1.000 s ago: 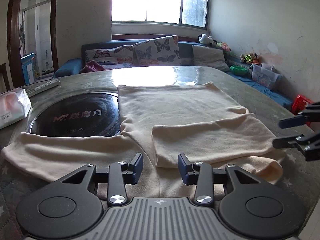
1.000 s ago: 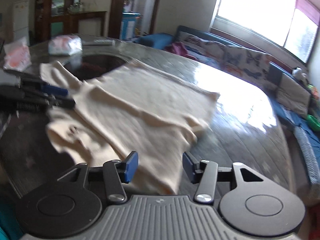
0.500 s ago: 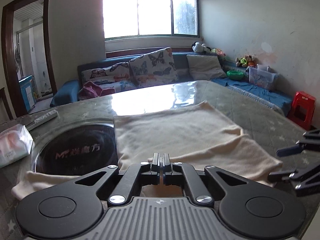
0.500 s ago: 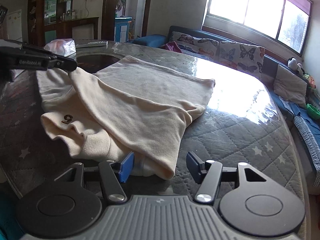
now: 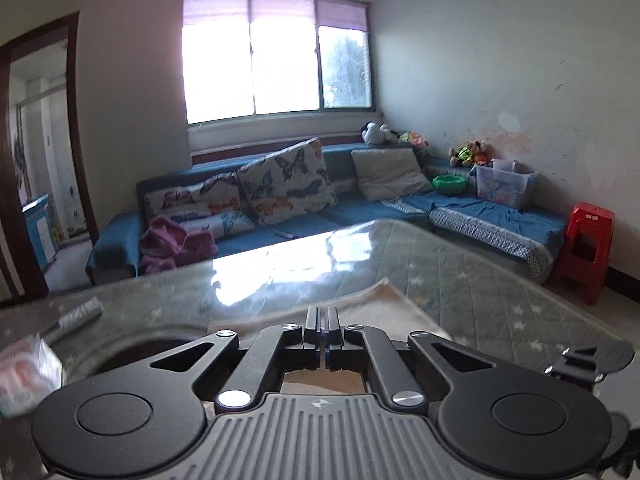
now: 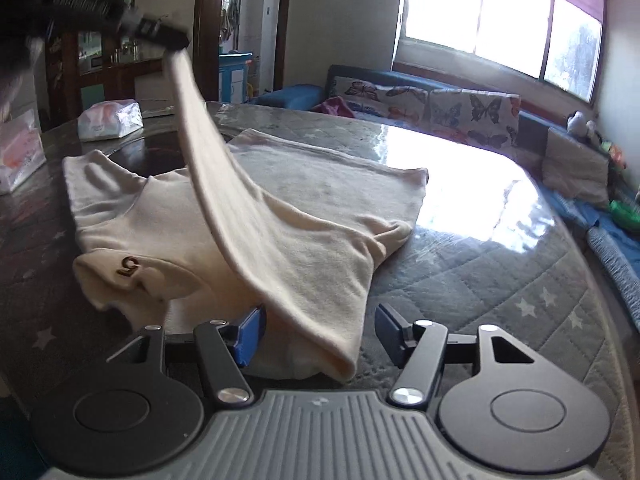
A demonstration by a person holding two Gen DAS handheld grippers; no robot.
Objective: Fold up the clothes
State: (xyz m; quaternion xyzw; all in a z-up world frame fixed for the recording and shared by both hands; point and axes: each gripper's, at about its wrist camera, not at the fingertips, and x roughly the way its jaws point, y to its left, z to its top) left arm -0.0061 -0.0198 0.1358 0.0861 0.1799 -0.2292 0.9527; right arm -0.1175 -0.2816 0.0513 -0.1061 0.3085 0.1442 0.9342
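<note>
Home living room: sofa [image 5: 320,216], butterfly cushions [image 5: 286,182].

Your left wrist view sits raised above the table [image 5: 460,280], facing the sofa [image 5: 280,216] and window [image 5: 276,56]. Your right wrist view sits low and close at the table [image 6: 460,280] edge, facing across the cream garment [image 6: 312,248]. Both views share the tabletop, that garment [image 5: 400,300], the sofa [image 6: 400,88] and the window [image 6: 500,12].

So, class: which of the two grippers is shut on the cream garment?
The left gripper, raised at upper left, pinches the cream garment and lifts a strip. The right gripper stands open.
</note>
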